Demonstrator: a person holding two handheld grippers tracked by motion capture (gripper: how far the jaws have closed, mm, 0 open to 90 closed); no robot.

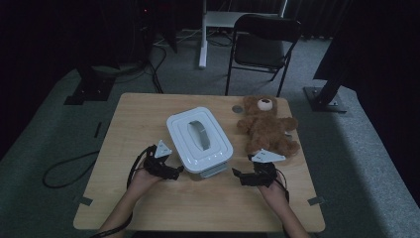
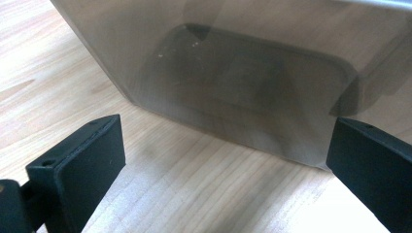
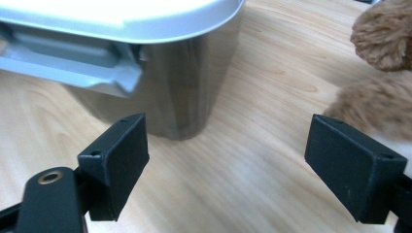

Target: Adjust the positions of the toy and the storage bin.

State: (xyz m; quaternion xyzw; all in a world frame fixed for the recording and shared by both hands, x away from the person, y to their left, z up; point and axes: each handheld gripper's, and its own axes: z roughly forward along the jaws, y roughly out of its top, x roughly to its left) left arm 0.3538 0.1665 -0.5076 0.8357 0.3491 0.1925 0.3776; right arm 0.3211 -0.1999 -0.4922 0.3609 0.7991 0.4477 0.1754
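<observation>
A white lidded storage box (image 1: 199,138) with a grey handle on top stands in the middle of the wooden table. Its translucent side wall (image 2: 233,82) is close in front of my left gripper (image 2: 228,165), which is open and empty. The left gripper (image 1: 174,171) sits at the box's front left corner. My right gripper (image 1: 241,176) is at the box's front right, jaws wide apart, open with nothing between them. In the right gripper view the box's corner (image 3: 194,73) and its grey latch (image 3: 73,58) are ahead of the right gripper (image 3: 228,165). A brown teddy bear (image 1: 266,125) lies right of the box.
The teddy bear's fur (image 3: 384,63) is close to the right jaw. A small round grey disc (image 1: 237,107) lies on the table behind the bear. A black folding chair (image 1: 262,44) and stand legs are on the floor beyond the table (image 1: 208,203).
</observation>
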